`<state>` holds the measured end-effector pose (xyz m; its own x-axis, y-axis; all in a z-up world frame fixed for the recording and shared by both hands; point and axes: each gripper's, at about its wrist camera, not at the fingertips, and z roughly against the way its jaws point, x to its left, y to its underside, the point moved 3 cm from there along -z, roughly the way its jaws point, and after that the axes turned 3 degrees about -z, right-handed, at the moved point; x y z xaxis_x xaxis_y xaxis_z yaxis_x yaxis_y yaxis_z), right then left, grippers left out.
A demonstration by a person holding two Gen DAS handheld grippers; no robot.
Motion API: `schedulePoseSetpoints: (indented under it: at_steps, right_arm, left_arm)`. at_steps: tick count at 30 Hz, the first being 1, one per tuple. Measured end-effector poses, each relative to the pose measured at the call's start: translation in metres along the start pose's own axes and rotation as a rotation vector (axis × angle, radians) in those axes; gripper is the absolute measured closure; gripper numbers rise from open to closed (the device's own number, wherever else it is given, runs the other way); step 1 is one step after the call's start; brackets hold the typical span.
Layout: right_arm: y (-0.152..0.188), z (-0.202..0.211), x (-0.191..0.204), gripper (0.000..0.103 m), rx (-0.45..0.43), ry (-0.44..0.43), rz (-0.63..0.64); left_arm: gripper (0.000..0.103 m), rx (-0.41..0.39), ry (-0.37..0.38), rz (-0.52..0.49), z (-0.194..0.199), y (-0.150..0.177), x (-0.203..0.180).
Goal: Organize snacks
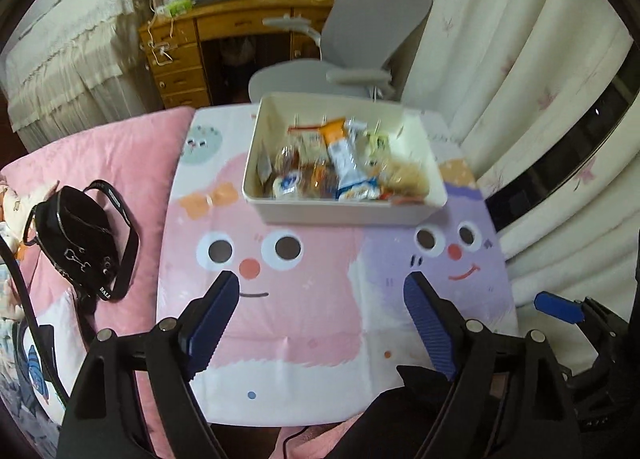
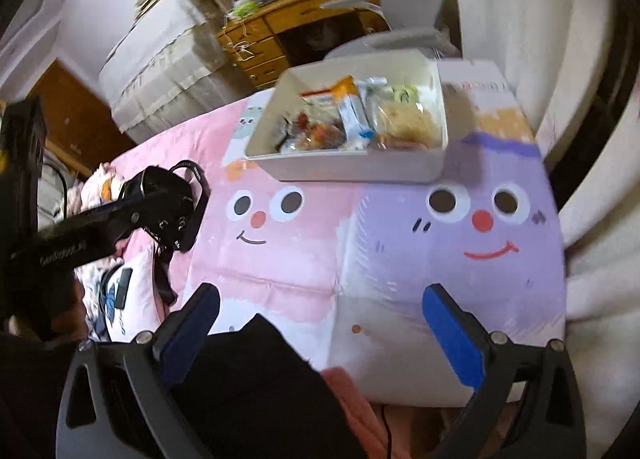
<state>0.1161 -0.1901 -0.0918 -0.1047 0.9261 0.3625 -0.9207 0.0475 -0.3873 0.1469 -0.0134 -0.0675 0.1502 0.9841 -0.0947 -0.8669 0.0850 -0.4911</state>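
A white rectangular bin (image 1: 344, 213) (image 2: 352, 169) stands at the far end of a cartoon-face mat (image 1: 304, 311) (image 2: 400, 243). Several wrapped snacks (image 1: 344, 163) (image 2: 360, 119) lie piled inside it, among them a blue-and-white packet and an orange-topped one. My left gripper (image 1: 320, 279) hangs open above the mat, well short of the bin, nothing between its blue pads. My right gripper (image 2: 322, 291) is also open and empty over the mat's near half. The left gripper's black body shows at the left of the right wrist view.
A black shoulder bag (image 1: 80, 239) (image 2: 172, 203) lies on the pink bedding (image 1: 120, 163) left of the mat. A grey office chair (image 1: 360, 39) and wooden desk (image 1: 224, 27) stand beyond the bin. White curtains (image 1: 520, 59) hang on the right. A dark sleeve (image 2: 256, 379) fills the near edge.
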Motion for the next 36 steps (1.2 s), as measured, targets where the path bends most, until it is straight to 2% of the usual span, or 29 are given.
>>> schedulePoseSetpoints:
  at_steps: [3,7,10,12,15,18,21,36]
  right_arm:
    - [-0.004,0.024,0.002,0.002,-0.022,0.005,-0.005]
    - [-0.001,0.049,0.003,0.002,-0.061,0.067,0.01]
    - [0.008,0.054,0.001,0.002,-0.076,0.119,0.011]
    - [0.015,0.053,-0.001,0.001,-0.076,0.11,0.001]
    - [0.019,0.053,-0.003,0.001,-0.074,0.107,0.0]
    - [0.022,0.058,0.0,0.001,-0.108,0.135,0.031]
    - [0.022,0.061,0.001,0.001,-0.139,0.154,0.051]
    - [0.024,0.058,-0.002,0.0,-0.125,0.147,0.044]
  left_arm:
    - [0.016,-0.03,0.014,0.007,0.017,0.0,-0.015]
    - [0.011,-0.048,-0.008,-0.014,0.029,0.01,-0.036]
    - [0.007,-0.051,-0.044,-0.013,0.03,0.021,-0.044]
    - [0.007,-0.063,-0.068,-0.016,0.032,0.027,-0.049]
    - [0.001,-0.092,-0.096,-0.005,0.037,0.034,-0.053]
    - [0.001,-0.102,-0.129,0.026,0.038,0.038,-0.052]
    - [0.001,-0.072,-0.149,0.037,0.033,0.041,-0.053]
    - [0.001,-0.066,-0.181,0.008,0.027,0.04,-0.061]
